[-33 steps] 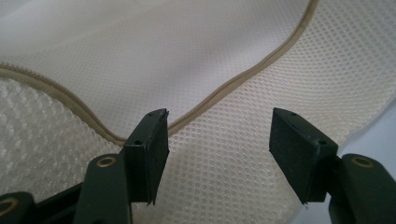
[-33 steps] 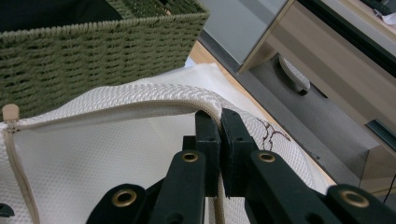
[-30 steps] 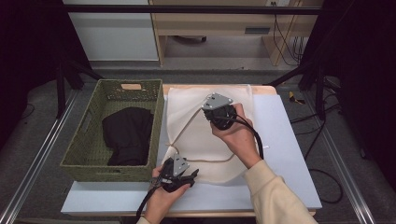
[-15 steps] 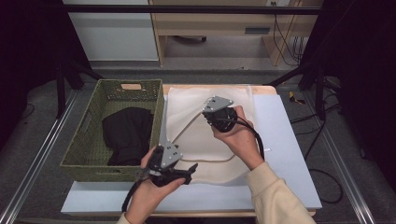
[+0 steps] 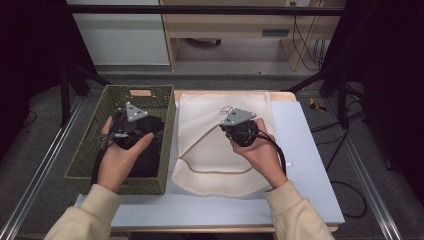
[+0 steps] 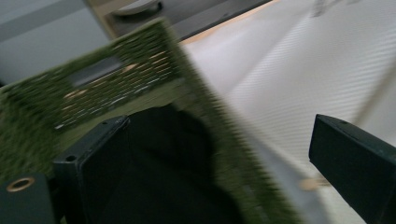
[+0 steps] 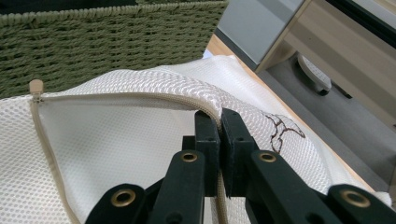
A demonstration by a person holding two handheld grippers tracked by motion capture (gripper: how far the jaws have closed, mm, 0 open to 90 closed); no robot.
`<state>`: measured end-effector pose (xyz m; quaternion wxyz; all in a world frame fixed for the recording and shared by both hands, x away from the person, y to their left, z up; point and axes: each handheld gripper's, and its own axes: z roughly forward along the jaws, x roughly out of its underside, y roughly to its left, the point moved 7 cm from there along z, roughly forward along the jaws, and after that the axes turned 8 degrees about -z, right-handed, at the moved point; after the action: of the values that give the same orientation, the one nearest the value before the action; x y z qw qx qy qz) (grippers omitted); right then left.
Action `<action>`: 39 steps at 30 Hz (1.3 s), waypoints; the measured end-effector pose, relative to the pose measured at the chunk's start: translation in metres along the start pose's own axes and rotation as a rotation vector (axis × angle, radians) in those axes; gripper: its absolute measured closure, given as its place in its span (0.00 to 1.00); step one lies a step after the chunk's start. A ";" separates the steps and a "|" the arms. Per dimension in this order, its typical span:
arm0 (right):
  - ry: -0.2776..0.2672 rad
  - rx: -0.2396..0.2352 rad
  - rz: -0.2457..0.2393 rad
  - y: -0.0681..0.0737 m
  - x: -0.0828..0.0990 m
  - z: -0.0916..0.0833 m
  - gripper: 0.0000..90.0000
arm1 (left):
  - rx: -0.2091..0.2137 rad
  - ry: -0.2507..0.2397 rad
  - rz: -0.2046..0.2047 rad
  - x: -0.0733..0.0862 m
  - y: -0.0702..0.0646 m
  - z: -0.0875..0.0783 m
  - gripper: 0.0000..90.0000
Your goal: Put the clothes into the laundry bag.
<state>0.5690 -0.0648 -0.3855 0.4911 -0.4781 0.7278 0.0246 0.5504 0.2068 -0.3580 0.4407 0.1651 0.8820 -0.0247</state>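
A white mesh laundry bag [image 5: 220, 155] lies flat on the table with its beige zip curved open. My right gripper [image 5: 239, 129] [image 7: 219, 125] is shut on the zip edge [image 7: 140, 97] and holds that flap raised a little. A black garment [image 5: 146, 156] [image 6: 163, 149] lies in the green woven basket [image 5: 120, 186] to the left of the bag. My left gripper [image 5: 131, 125] [image 6: 219, 163] hangs over the basket above the garment, jaws wide open with nothing between them. The view along it is blurred by motion.
The basket's wall [image 7: 107, 42] stands close beside the bag's left edge; the zip pull [image 7: 35, 87] rests near it. The pale blue table top [image 5: 305, 160] lies to the right of the bag. A wooden bench and cables are beyond the table.
My left gripper has moved from the table's front edge, left and away, to above the basket. The right gripper has kept its hold on the bag's zip edge in place.
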 end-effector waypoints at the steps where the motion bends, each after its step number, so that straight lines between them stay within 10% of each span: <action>1: -0.003 -0.004 0.000 0.001 0.001 0.000 0.96 | -0.022 0.014 -0.014 0.003 0.009 0.004 0.07; 12: -0.001 -0.015 -0.016 0.005 0.004 0.002 0.96 | -0.104 0.105 -0.130 0.026 0.059 0.043 0.07; 23: 0.002 -0.015 -0.023 0.007 0.004 0.001 0.96 | -0.035 0.153 -0.194 0.033 0.058 0.083 0.06; 34: 0.000 -0.017 -0.020 0.007 0.004 -0.001 0.96 | -0.126 0.196 -0.230 0.056 0.077 0.091 0.06; 39: 0.001 -0.020 -0.023 0.008 0.004 -0.002 0.96 | -0.093 0.234 -0.262 0.070 0.082 0.095 0.05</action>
<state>0.5621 -0.0638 -0.3906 0.4859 -0.4913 0.7224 0.0260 0.6104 0.2850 -0.4630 0.3351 0.0300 0.9415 -0.0219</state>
